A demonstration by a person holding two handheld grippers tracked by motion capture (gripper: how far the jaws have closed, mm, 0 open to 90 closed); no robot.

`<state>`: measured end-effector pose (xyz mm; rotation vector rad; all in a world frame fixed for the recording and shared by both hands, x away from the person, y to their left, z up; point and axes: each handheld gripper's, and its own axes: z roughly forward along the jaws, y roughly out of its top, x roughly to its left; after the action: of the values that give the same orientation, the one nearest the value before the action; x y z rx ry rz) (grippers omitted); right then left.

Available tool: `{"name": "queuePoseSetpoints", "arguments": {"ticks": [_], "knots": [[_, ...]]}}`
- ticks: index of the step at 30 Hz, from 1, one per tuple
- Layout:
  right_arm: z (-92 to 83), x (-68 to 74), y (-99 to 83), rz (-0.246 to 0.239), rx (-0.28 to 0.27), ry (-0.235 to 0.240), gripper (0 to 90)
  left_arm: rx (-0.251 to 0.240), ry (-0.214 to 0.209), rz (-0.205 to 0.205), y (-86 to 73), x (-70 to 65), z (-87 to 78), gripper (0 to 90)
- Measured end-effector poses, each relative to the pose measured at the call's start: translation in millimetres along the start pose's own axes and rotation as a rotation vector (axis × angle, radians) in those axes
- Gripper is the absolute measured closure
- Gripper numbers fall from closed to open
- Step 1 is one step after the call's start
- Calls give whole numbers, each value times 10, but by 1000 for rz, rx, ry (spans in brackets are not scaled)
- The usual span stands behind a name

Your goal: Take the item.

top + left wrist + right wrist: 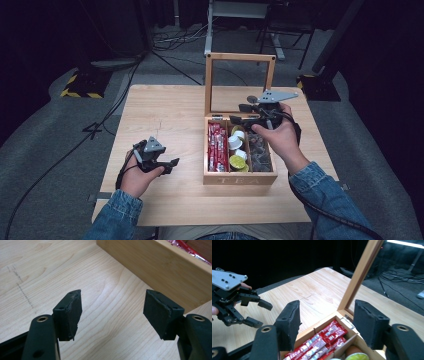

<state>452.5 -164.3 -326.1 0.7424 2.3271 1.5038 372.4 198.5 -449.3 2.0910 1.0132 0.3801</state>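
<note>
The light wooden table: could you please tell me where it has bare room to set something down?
The light wooden table is bare left of the wooden tea box, beyond the left gripper. A bare strip borders the box's front. The box's compartments are crowded, beneath the right gripper.

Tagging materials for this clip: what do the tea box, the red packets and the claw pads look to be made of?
Tea box: pale, matte wood, with visible grain; its upright lid frames a see-through pane, glass or plastic. Red packets: glossy printed foil or plastic, with highlights. Right claw pads: matte black rubber or foam, with rough, worn edges.
</note>
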Motion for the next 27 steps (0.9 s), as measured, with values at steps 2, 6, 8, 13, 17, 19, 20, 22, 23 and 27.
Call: {"name": "queuePoseSetpoints", "arguments": {"ticks": [2, 6, 8, 13, 17, 19, 20, 22, 23, 27], "knots": [[42, 20, -20, 2, 5, 6, 407, 2, 3, -8, -22, 3, -7, 317], [110, 33, -70, 0, 28, 12, 430, 5, 10, -14, -55, 8, -28, 317], [145, 42, -99, 8, 46, 17, 451, 10, 15, -15, -83, 11, -36, 316], [215, 37, -152, 5, 75, 22, 471, 45, 46, -7, -148, 22, -58, 312], [263, 63, -190, -8, 94, 15, 485, 54, 51, -11, -212, 17, -46, 313], [292, 83, -212, -11, 99, 18, 483, 63, 52, -11, -237, 15, -35, 313], [309, 95, -222, -13, 99, 21, 486, 66, 53, -8, -252, 16, -29, 313], [337, 123, -246, 13, 128, 26, 494, 69, 56, -9, -269, 17, -27, 313], [354, 135, -259, 11, 135, 31, 489, 72, 54, -12, -277, 18, -26, 313], [438, 185, -315, -4, 178, 37, 488, 81, 52, -12, -320, 38, 4, 313]]}}
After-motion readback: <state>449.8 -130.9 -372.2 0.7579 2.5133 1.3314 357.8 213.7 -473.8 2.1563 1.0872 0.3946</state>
